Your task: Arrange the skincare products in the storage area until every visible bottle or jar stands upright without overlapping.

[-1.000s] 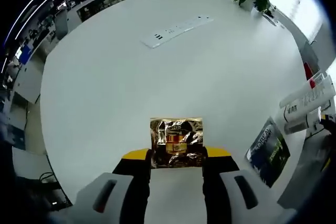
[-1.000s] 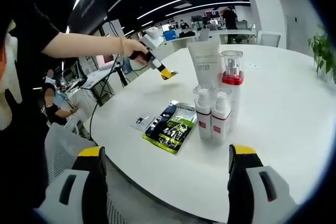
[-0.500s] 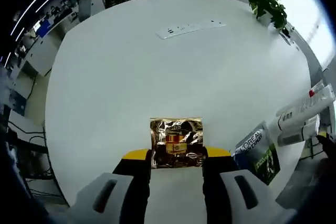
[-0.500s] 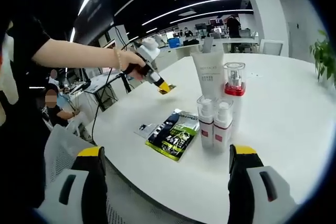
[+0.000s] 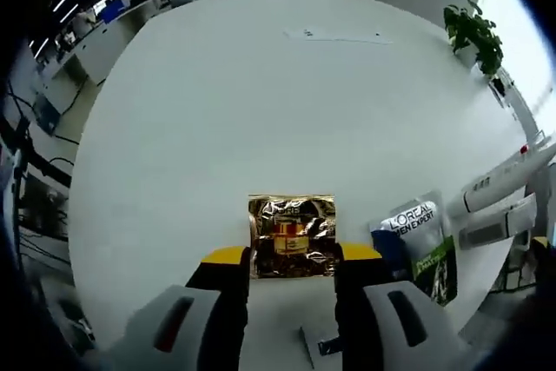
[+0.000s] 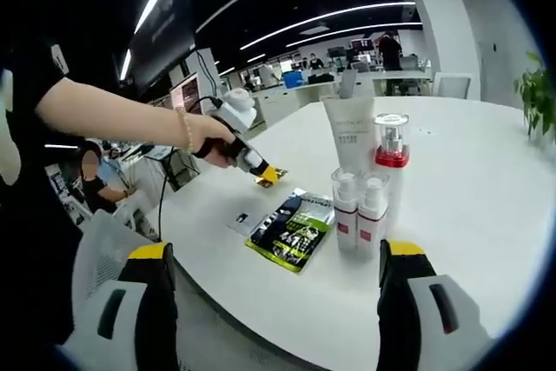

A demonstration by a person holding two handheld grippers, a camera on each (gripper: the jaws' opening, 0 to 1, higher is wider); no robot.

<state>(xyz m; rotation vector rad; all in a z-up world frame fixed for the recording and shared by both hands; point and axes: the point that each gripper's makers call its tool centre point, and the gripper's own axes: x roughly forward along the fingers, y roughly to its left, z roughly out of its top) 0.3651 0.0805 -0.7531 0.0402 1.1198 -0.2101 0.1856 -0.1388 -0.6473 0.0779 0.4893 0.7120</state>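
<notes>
A: What do we hold in the left gripper (image 5: 292, 265)?

B: A small gold foil sachet (image 5: 292, 235) with a red and yellow label. It is crinkled and shiny. The two jaws with yellow tips are clamped on its lower edge, one at each side, and it is held above the white round table (image 5: 261, 102).

A: And the other products, where are they?

B: In the left gripper view, a black and green sachet (image 5: 420, 244) lies flat on the table, to the right of the gold one. Beyond it we see white bottles at the edge, but they are stretched by the lens and we cannot tell them well.

A: The right gripper view is more clear for them?

B: Yes. There we see a tall white tube (image 6: 352, 132) standing on its cap, a bottle with a clear top and red collar (image 6: 392, 147), and two small white pump bottles (image 6: 361, 212) with red labels, side by side in front. All four stand upright, close together. The black and green sachet (image 6: 290, 231) lies flat to their left, with a small flat white packet (image 6: 242, 220) beside it.

A: And the right gripper (image 6: 278, 280)?

B: Its jaws are wide apart with nothing between them. It is near the table edge, in front of the bottles. In this view we also see the person's hand (image 6: 208, 136) holding the left gripper (image 6: 265, 175) low over the table, just behind the sachets.
</notes>
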